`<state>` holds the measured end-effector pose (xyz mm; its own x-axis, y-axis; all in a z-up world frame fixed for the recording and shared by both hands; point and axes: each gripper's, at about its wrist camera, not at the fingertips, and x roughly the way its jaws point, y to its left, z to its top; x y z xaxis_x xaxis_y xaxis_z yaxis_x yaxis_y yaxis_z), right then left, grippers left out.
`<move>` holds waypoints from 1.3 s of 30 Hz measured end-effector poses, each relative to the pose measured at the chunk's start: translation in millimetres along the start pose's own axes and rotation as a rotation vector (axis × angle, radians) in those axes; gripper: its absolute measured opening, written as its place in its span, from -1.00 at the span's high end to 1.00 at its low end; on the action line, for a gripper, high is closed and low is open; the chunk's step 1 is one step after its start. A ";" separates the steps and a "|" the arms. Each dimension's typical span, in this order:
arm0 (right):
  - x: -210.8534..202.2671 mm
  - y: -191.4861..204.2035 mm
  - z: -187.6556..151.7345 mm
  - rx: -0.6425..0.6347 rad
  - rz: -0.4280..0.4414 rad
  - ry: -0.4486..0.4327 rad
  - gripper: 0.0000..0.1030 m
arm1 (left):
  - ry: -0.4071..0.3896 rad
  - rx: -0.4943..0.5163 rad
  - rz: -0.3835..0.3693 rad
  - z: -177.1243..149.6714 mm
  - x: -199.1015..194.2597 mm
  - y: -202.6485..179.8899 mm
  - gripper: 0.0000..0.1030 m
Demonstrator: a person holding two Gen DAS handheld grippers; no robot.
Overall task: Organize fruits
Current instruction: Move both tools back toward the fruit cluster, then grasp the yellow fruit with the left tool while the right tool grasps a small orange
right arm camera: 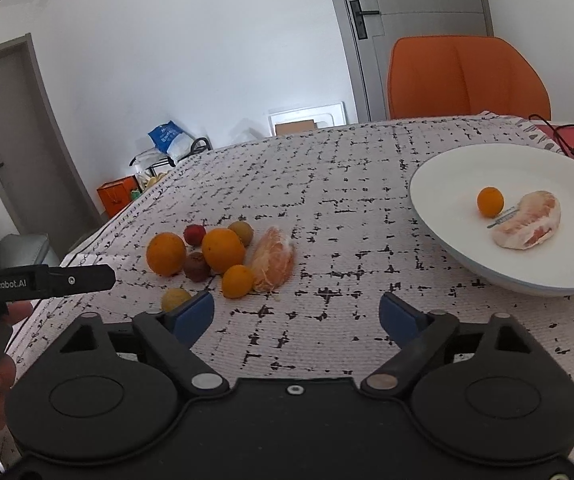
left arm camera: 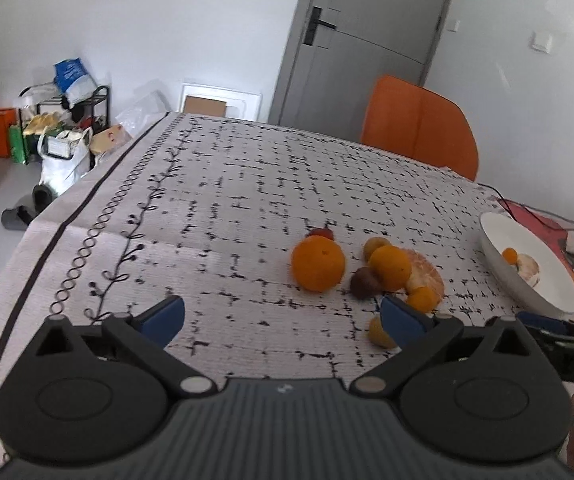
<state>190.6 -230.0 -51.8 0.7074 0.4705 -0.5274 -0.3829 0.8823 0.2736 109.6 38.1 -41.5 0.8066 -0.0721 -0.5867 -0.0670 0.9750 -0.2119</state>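
The table (right arm camera: 327, 184) is filling most of the right wrist view, its patterned cloth lying bare through the middle and falling off at the left edge. A white plate (right arm camera: 447, 184) is sitting at right, holding a small orange (right arm camera: 490, 201) and a peeled segment (right arm camera: 527, 226). The fruit cluster (right arm camera: 223, 256) is lying left of centre, well apart from the plate. The right gripper (right arm camera: 297, 314) is hovering with jaws spread wide, gripping nothing. The left gripper (left arm camera: 283, 318) is likewise gaping and holding nothing, near the cluster.
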 end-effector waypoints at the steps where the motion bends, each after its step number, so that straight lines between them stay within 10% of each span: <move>1: 1.4 -1.0 0.2 0.002 0.001 0.002 -0.64 | -0.005 0.006 -0.004 -0.6 0.9 -2.4 -1.00; 9: 2.0 -9.7 -1.4 0.007 -0.005 0.002 -0.56 | -0.014 0.056 -0.053 -5.6 9.3 -20.3 -0.92; 24: 0.8 -18.7 -3.1 0.015 -0.005 0.007 -0.54 | 0.045 0.094 -0.132 -13.2 34.1 -48.5 0.04; 26: 0.9 -18.4 -2.5 0.011 -0.004 0.005 -0.54 | 0.060 0.101 -0.138 -15.3 38.2 -50.3 0.49; 39: 13.7 -5.9 4.7 -0.013 0.046 0.017 -0.14 | 0.048 0.069 -0.083 -8.3 29.7 -29.9 0.51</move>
<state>205.4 -228.7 -56.8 0.6784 0.5107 -0.5282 -0.4230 0.8593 0.2875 130.7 5.1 -59.1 0.7783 -0.1619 -0.6067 0.0412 0.9773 -0.2079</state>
